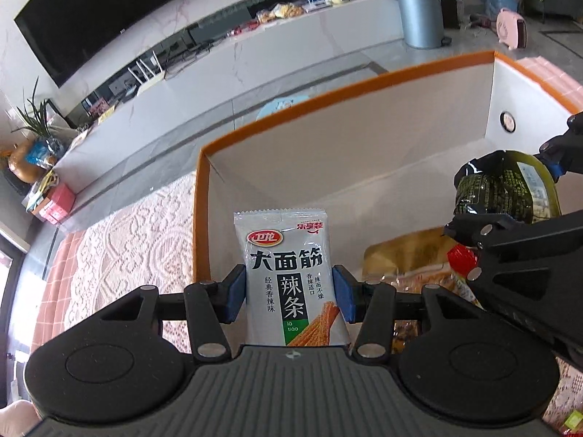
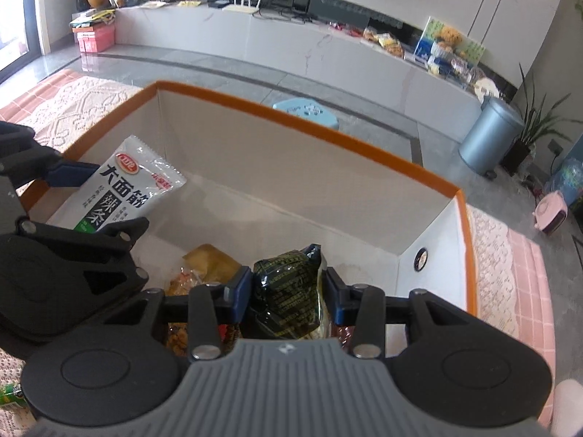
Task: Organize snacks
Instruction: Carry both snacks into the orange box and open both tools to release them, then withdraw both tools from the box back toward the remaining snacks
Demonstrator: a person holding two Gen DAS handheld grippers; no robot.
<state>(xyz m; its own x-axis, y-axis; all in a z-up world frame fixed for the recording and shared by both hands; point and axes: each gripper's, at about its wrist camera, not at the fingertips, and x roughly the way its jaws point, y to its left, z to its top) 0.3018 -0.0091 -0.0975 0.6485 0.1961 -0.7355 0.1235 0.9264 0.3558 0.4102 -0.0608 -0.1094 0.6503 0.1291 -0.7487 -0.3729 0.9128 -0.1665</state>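
Overhead, both grippers hang above an open, white-walled storage box (image 1: 364,138) with an orange rim, which sits on a pink checked cloth overlaid with cream lace (image 1: 138,240). The left gripper (image 1: 289,296) has its blue pads pressed on the two long edges of a flat, glossy silver-white latiao packet (image 1: 288,273); the packet's long axis runs straight out along the fingers, its serrated top seam pointing toward the box's far wall, over the box's left end just inside the near rim. The right gripper (image 2: 288,300) pinches a crumpled, shiny dark-green foil packet (image 2: 288,287) printed with fine yellow text, its jaws about half closed; the packet bulges between the pads, its twisted end sticking up and away from the fingers, above the box's near side toward the middle. Beneath both, on the box floor by the near wall, lie crinkly yellow and orange snack bags (image 2: 207,266). A round eyelet hole (image 2: 421,258) pierces the box's right end wall.
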